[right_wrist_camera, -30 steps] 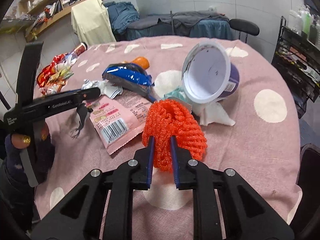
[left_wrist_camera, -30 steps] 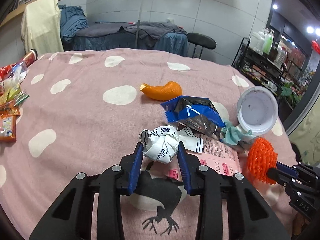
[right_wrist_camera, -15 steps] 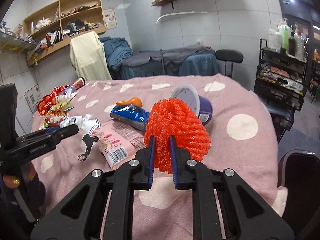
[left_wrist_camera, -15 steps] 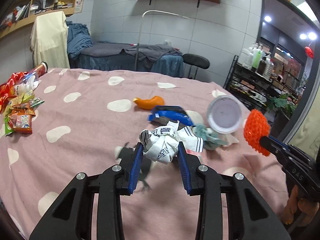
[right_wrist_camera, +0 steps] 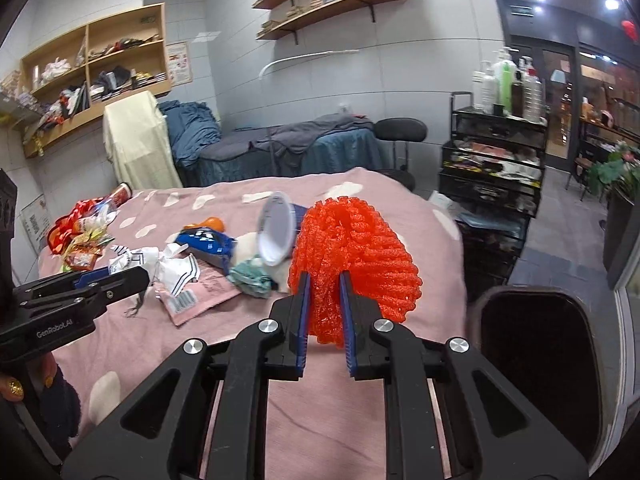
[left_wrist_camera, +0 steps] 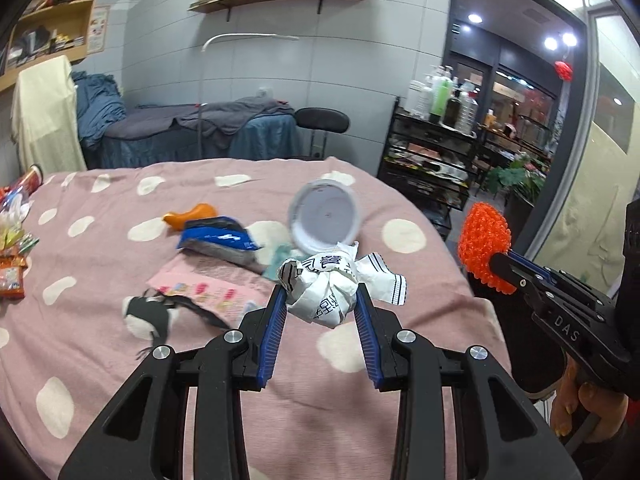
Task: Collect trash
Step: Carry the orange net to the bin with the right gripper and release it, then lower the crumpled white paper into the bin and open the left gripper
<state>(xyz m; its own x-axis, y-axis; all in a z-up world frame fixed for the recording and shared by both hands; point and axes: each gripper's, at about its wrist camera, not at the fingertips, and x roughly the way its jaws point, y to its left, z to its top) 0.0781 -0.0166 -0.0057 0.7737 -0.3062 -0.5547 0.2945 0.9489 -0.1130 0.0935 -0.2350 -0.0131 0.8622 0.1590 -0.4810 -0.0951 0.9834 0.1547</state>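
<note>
Now, left fingers: pinching the crumpled white wrapper (left_wrist_camera: 322, 294) between blue pads, held above the table.
Right fingers: pressed tight on the orange foam net (right_wrist_camera: 352, 260), also held clear of the cloth.
Left gripper (left_wrist_camera: 321, 312): beside the right gripper (right_wrist_camera: 324, 310), apart.
Table (left_wrist_camera: 100, 280): pink spotted cloth; blue packet (left_wrist_camera: 216, 240), white tub (left_wrist_camera: 324, 218), pink wrapper (left_wrist_camera: 208, 286) lying together.
Bin (right_wrist_camera: 536, 360): dark opening, lower right, beside table edge.

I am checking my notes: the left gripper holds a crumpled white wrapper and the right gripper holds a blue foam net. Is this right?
Not quite: the foam net in the right gripper is orange, not blue, as the right wrist view shows. The rest stands: the left gripper holds the crumpled white wrapper.
</note>
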